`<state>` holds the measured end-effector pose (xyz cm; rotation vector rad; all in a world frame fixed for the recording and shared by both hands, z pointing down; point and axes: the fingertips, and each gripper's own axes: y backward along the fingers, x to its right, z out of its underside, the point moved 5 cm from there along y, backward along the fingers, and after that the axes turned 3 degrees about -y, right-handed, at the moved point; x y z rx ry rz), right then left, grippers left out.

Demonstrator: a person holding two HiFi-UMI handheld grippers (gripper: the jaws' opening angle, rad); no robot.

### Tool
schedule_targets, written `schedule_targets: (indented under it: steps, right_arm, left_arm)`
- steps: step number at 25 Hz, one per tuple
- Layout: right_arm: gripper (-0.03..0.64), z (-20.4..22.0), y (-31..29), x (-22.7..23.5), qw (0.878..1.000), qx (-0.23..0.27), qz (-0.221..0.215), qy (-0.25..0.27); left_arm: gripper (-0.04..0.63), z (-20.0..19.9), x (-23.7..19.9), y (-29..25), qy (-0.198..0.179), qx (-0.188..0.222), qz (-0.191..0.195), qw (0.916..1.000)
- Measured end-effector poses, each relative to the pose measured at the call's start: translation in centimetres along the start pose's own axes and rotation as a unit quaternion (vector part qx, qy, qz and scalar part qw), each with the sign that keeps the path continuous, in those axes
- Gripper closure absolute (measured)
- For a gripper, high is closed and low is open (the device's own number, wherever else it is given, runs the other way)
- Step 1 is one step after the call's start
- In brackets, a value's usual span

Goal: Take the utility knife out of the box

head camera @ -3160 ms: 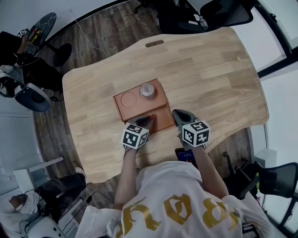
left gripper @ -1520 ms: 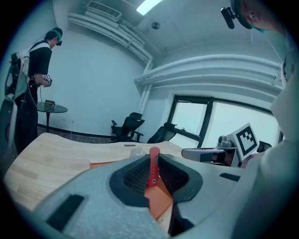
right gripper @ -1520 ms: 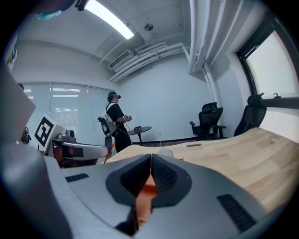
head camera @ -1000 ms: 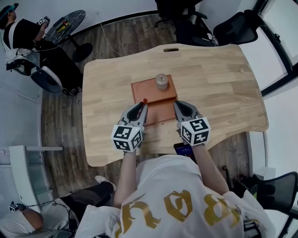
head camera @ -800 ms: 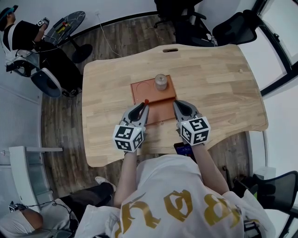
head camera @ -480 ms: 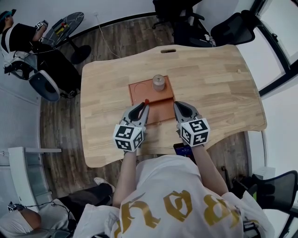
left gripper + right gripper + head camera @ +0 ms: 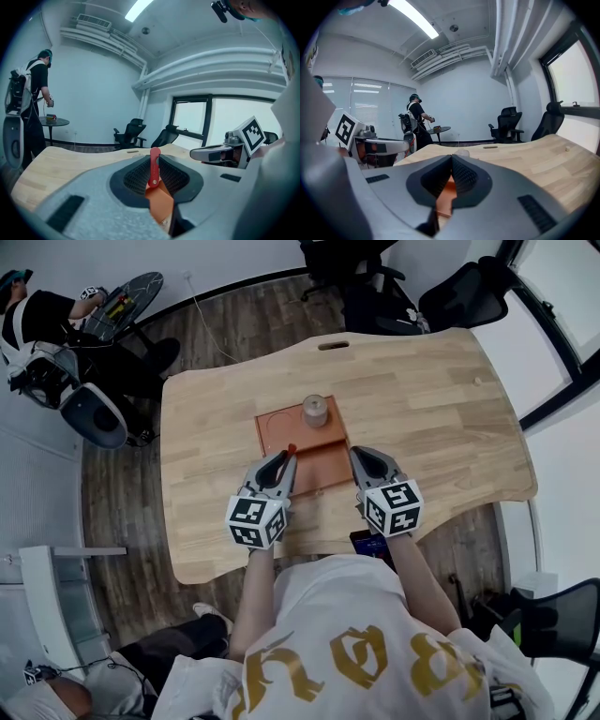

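A slim red utility knife (image 7: 153, 166) stands on end between the jaws of my left gripper (image 7: 154, 163), which is shut on it. In the head view the knife (image 7: 292, 449) pokes out past the left gripper (image 7: 284, 463), over the near left part of the orange-brown box (image 7: 323, 457). My right gripper (image 7: 361, 458) hovers at the box's near right corner. Its jaws (image 7: 451, 161) meet at the tips with nothing between them. Through both jaw gaps I see the box's orange surface (image 7: 446, 192).
A short grey cylinder (image 7: 314, 411) stands in the box's far compartment beside a round recess (image 7: 278, 429). The box sits mid-table on a light wooden table (image 7: 431, 409). Office chairs (image 7: 459, 292) stand beyond the far edge. A person (image 7: 33, 108) stands by a small round table at the far left.
Three seconds ago the left gripper's tip lay low in the box's near compartment; now it sits further left with the knife. Over the last second both grippers have kept still.
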<state>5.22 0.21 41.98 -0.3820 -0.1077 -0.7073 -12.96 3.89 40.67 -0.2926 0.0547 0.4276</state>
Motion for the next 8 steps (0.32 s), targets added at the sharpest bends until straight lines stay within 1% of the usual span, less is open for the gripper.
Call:
schedule_targets:
  steps: [8]
  right_arm:
    - [0.606,0.12,-0.54,0.21,1.0,-0.005,-0.001,0.001]
  left_arm:
    - [0.538,0.12,-0.66,-0.16,0.003,-0.003,-0.005,1.0]
